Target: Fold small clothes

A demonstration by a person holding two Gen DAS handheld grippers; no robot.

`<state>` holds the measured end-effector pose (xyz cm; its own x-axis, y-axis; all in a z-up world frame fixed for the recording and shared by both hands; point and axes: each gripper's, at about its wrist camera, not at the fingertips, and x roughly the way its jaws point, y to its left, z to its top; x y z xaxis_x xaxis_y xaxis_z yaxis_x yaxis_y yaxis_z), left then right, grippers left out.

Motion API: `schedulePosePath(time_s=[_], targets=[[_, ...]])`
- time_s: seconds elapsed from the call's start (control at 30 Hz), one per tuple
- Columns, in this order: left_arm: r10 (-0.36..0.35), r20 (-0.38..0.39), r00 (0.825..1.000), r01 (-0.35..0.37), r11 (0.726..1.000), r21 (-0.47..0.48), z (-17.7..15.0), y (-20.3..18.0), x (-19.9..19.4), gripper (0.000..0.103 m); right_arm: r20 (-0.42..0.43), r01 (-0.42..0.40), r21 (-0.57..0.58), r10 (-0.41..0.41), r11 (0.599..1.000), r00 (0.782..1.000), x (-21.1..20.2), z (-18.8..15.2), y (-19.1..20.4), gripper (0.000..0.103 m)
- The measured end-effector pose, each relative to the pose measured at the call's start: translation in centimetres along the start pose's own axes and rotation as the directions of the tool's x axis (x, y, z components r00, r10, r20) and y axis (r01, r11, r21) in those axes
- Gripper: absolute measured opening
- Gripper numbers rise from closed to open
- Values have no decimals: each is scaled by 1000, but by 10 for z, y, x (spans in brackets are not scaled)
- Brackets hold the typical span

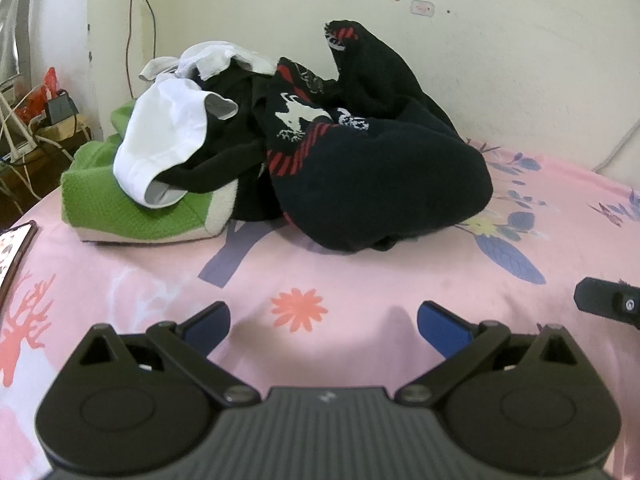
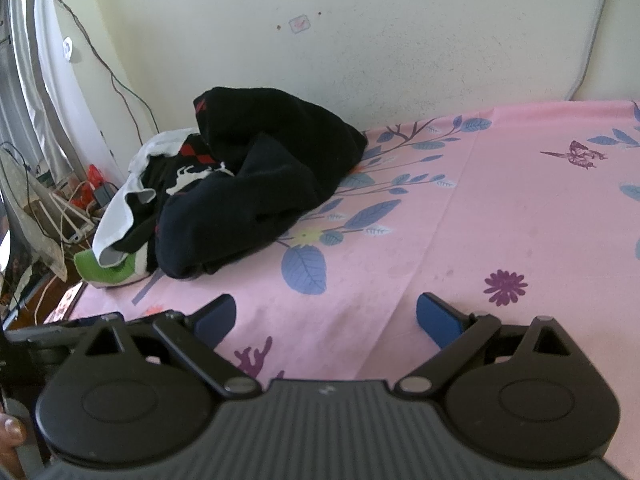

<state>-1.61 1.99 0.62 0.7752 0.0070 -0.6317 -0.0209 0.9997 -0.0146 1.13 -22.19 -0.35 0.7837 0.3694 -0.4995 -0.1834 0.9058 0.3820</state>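
1. A pile of small clothes point(image 1: 304, 144) is lying on the pink sheet point(image 1: 360, 280) of a bed, close to the cream wall point(image 1: 480, 60); in the right wrist view the pile point(image 2: 240, 200) is sitting toward the left far part of the sheet point(image 2: 480, 220).
2. A black knit point(image 1: 380, 184) with red stripes and white figures is making up most of the pile and is hiding whatever is lying under it; how many dark garments are tangled there cannot be told.
3. A white garment point(image 1: 160, 148) is draping over the pile's left side, and a second white piece point(image 1: 216, 60) is resting on top behind it.
4. A green cloth point(image 1: 120, 204) with a pale edge is lying under the white garment, touching the sheet; most of it is being covered.
5. The left gripper point(image 1: 323, 328) is hovering low over the sheet with its blue pads point(image 1: 444, 328) spread wide and nothing between them; the pile is lying ahead of it, apart from the fingertips.
6. The right gripper point(image 2: 325, 322) is likewise standing spread and empty; the pile is lying ahead and to its left, farther off.
7. A black part at the right edge of the left wrist view is being cut off by the frame; it looks like a part of the right gripper, but this cannot be confirmed.
8. A fingertip point(image 2: 12, 428) is showing at the lower left edge of the right wrist view.
9. Cables and clutter point(image 1: 36, 120) are lying beyond the bed's left edge, too blurred to identify.
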Motion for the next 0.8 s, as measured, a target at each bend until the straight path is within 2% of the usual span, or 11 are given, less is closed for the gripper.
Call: schedulePosePath(time_s=[0.27, 0.47, 0.6, 0.67, 0.8], targets=[[18, 51, 999, -18, 1000, -8, -1, 1, -8, 103, -1, 19, -16, -19, 1000, 1000, 1, -1, 4, 91], [9, 103, 995, 1, 996, -95, -2, 15, -16, 103, 6, 20, -8, -20, 1000, 1000, -1, -2, 2, 91], [-1, 96, 995, 14, 991, -136, 0, 22, -15, 103, 8, 16, -4, -16, 1000, 1000, -1, -3, 1, 91], [4, 96, 995, 9, 991, -133, 0, 22, -14, 103, 8, 14, -2, -14, 1000, 1000, -1, -3, 1, 91], [49, 119, 992, -41, 997, -68, 1, 15, -13, 103, 11, 12, 3, -12, 1000, 1000, -2, -2, 1, 91]])
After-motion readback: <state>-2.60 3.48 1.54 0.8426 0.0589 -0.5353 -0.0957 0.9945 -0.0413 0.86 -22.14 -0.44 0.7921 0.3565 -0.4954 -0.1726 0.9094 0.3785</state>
